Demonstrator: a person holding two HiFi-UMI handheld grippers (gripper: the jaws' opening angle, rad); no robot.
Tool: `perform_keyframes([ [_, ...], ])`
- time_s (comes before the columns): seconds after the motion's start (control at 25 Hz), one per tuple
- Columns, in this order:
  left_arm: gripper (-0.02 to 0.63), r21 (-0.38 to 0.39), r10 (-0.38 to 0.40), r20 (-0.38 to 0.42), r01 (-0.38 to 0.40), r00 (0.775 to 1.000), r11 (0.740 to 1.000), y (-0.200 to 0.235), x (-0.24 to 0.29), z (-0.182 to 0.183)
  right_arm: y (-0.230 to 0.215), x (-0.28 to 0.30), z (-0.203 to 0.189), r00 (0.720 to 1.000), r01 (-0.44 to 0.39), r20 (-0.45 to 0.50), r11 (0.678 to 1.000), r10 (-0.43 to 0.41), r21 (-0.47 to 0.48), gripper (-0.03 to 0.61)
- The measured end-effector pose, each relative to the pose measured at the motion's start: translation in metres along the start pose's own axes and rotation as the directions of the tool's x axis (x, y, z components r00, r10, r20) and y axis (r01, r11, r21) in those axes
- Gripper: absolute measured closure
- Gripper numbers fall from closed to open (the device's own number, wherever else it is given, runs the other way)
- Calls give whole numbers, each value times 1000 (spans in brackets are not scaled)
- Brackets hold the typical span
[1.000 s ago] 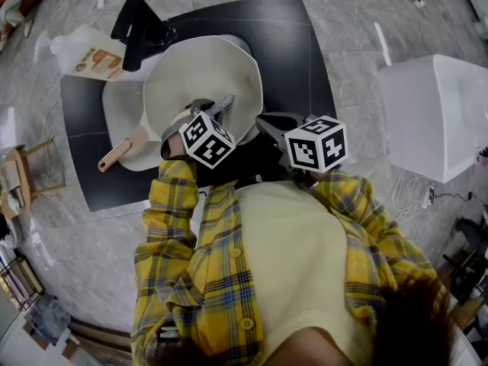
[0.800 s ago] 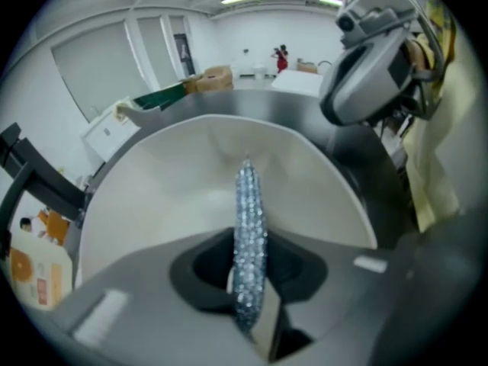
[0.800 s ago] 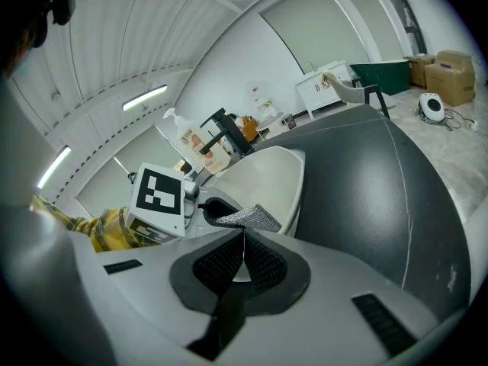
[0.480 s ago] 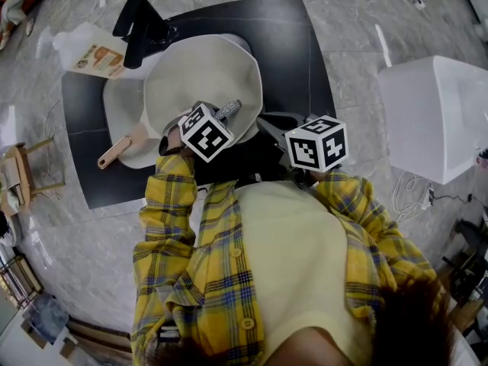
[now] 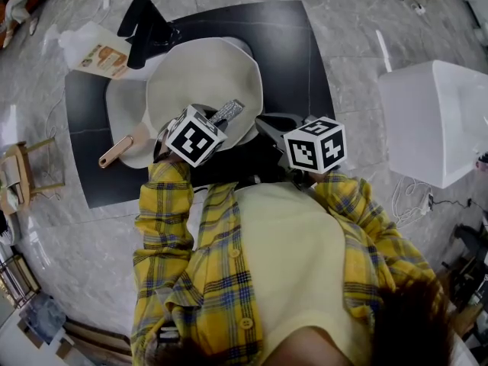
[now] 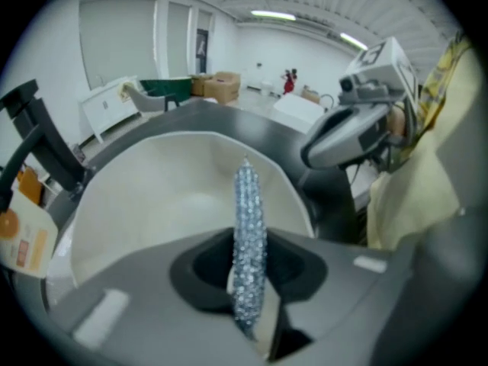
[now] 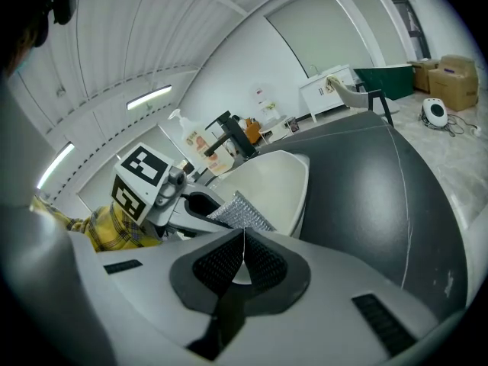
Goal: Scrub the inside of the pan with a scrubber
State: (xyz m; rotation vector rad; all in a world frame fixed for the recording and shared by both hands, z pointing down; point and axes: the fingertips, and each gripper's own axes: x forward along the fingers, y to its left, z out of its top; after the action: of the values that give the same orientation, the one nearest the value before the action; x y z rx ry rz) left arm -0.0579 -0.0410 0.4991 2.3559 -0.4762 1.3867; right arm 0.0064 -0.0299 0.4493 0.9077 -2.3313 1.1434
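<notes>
A cream pan [image 5: 202, 82] with a copper-tipped handle [image 5: 114, 151] rests tilted over the sink. My left gripper [image 5: 217, 120] is shut on a silvery scrubber [image 5: 229, 113], held just above the pan's near inner wall. In the left gripper view the scrubber [image 6: 248, 235] stands edge-on between the jaws, with the pan's inside [image 6: 168, 197] behind it. My right gripper [image 5: 267, 124] sits at the pan's near right rim. In the right gripper view its pads [image 7: 263, 261] are closed on a thin white edge that looks like the rim of the pan [image 7: 274, 181].
A black faucet [image 5: 141, 29] rises at the back left of the black counter [image 5: 297, 52]. A white and orange soap pouch [image 5: 95, 52] lies beside it. A white box [image 5: 438, 117] stands to the right on the marble floor.
My left gripper has shifted a little to the left and its marker cube has turned. The scrubber stays near the pan's front wall. The right gripper has barely moved.
</notes>
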Motion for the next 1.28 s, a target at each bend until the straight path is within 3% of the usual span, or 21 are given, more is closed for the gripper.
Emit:
perform_keyframes([
  [0.24, 525, -166, 105, 194, -72, 975, 983, 13, -35, 12, 3, -1, 5, 1000, -10, 6, 1000, 10, -11, 565],
  [0.48, 525, -359, 152, 437, 17, 887, 933, 18, -68, 21, 7, 0, 10, 1000, -19, 16, 1000, 20, -22, 565],
  [0.76, 525, -468, 242, 640, 120, 729, 875, 20, -109, 29, 9, 0, 18, 999, -17, 37, 999, 18, -38, 565],
  [0.88, 525, -505, 274, 702, 188, 658, 842, 19, -123, 31, 8, -1, 21, 999, -13, 48, 999, 15, -45, 566],
  [1.0, 525, -532, 316, 758, 260, 571, 806, 20, -137, 31, 7, -2, 24, 998, -7, 60, 999, 10, -49, 566],
  [1.08, 525, -543, 340, 777, 291, 529, 788, 21, -143, 30, 7, -3, 26, 998, -4, 65, 999, 8, -52, 566],
  [1.16, 525, -558, 354, 773, 300, 526, 774, 20, -141, 29, 6, -4, 28, 998, -3, 70, 999, 6, -54, 566],
  [1.28, 525, -596, 373, 740, 288, 560, 750, 19, -131, 24, 6, -7, 30, 996, 3, 84, 998, 2, -57, 566],
])
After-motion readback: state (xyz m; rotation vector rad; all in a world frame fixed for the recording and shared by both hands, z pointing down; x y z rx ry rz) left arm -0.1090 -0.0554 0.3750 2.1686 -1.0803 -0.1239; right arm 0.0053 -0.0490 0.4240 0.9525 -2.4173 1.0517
